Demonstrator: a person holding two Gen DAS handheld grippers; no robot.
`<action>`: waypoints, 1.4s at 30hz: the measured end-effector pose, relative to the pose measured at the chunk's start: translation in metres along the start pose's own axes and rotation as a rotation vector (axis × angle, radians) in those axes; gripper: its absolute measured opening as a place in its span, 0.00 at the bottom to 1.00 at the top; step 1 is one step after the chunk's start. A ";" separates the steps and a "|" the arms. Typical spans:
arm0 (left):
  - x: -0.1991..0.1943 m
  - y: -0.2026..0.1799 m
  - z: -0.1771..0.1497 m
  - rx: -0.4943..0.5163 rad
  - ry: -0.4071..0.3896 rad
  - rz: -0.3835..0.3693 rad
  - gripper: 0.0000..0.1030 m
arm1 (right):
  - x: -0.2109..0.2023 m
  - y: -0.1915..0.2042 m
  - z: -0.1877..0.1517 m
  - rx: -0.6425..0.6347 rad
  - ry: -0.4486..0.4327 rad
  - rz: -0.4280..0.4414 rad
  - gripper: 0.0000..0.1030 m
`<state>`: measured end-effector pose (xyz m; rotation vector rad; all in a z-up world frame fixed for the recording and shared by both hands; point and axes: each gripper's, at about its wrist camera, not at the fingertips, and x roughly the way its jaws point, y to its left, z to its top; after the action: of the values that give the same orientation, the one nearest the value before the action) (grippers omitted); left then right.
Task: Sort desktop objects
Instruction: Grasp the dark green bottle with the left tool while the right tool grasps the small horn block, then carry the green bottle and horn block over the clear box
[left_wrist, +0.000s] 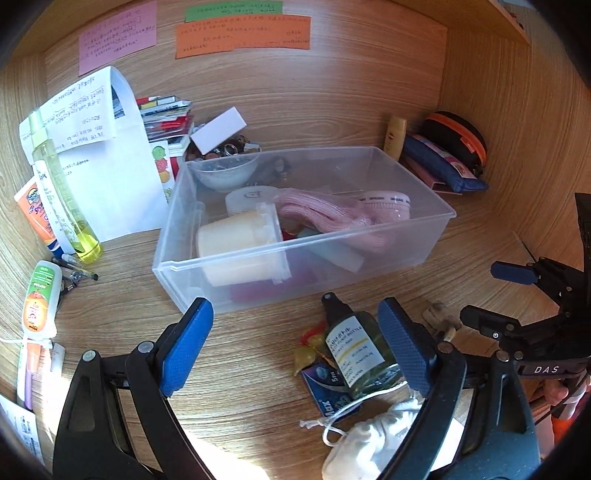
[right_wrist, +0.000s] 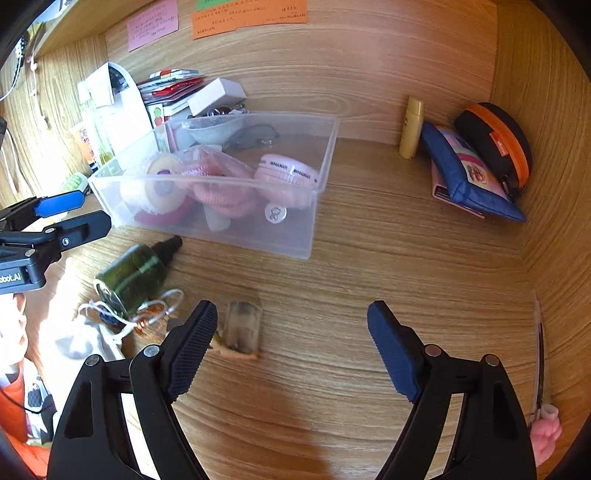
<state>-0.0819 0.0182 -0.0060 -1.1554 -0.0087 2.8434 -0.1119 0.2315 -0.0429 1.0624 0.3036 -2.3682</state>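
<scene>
The clear plastic bin (left_wrist: 424, 236) sat mid-desk already holding sorted items, while the green spray bottle (left_wrist: 356, 354) lay loose in front of it. Both the left hand-held gripper (left_wrist: 295, 347) and right hand-held gripper (right_wrist: 291, 347) gaped wide and empty — likely poised to collect strays.

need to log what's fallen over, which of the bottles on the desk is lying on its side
The dark green spray bottle with the black nozzle, lying in front of the clear bin. The tall yellow-green bottle at the left and the small yellow one by the back wall stand upright.
</scene>
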 end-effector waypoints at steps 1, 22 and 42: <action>0.001 -0.003 0.000 0.005 0.007 -0.004 0.89 | 0.000 -0.001 -0.002 -0.004 0.004 0.003 0.78; 0.025 -0.025 -0.012 0.033 0.098 -0.037 0.68 | 0.021 0.013 -0.009 -0.052 0.088 0.069 0.48; 0.007 -0.002 -0.011 -0.014 0.038 -0.070 0.41 | 0.003 0.014 0.004 -0.016 0.030 0.098 0.21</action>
<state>-0.0793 0.0206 -0.0186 -1.1878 -0.0657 2.7646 -0.1089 0.2171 -0.0421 1.0819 0.2744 -2.2615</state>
